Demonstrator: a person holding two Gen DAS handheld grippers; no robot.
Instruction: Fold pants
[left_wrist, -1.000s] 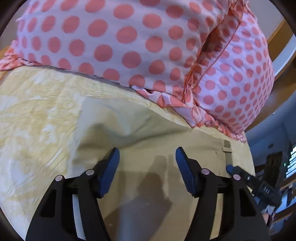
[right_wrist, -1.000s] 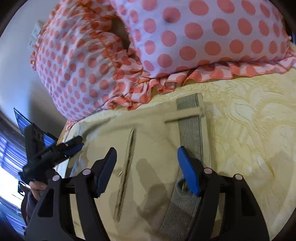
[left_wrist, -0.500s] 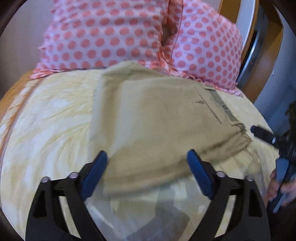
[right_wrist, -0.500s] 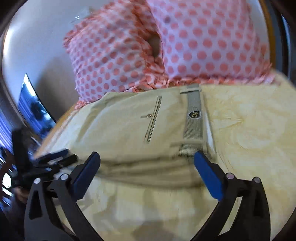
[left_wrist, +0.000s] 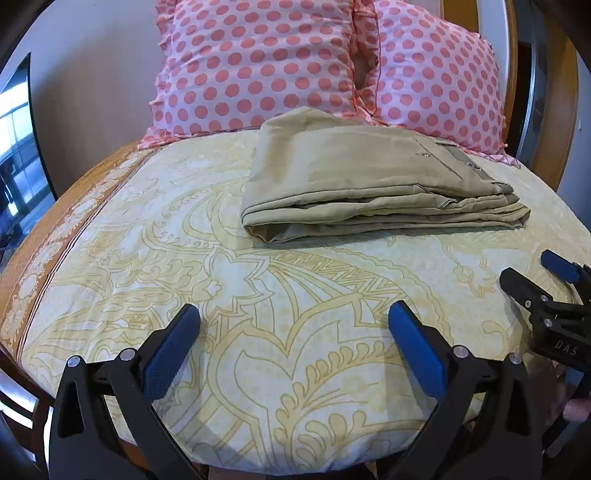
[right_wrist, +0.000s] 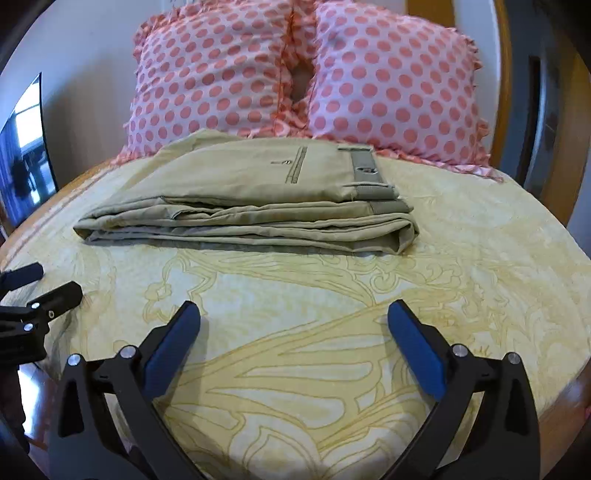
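Note:
The khaki pants (left_wrist: 362, 177) lie folded in a flat stack on the yellow patterned bedspread (left_wrist: 258, 295), just in front of the pillows; they also show in the right wrist view (right_wrist: 258, 192), waistband to the right. My left gripper (left_wrist: 295, 317) is open and empty, well back from the pants over bare bedspread. My right gripper (right_wrist: 293, 314) is open and empty, also back from the pants. The right gripper shows at the right edge of the left wrist view (left_wrist: 546, 284). The left gripper shows at the left edge of the right wrist view (right_wrist: 40, 288).
Two pink pillows with coral dots (left_wrist: 258, 66) (right_wrist: 391, 88) stand against the wooden headboard (left_wrist: 569, 92) behind the pants. A dark screen or window (right_wrist: 22, 155) is on the left wall. The bed's orange border (left_wrist: 55, 229) runs along the left edge.
Both grippers have pulled back from right over the pants to the near part of the bed. The pants stay folded by the pillows.

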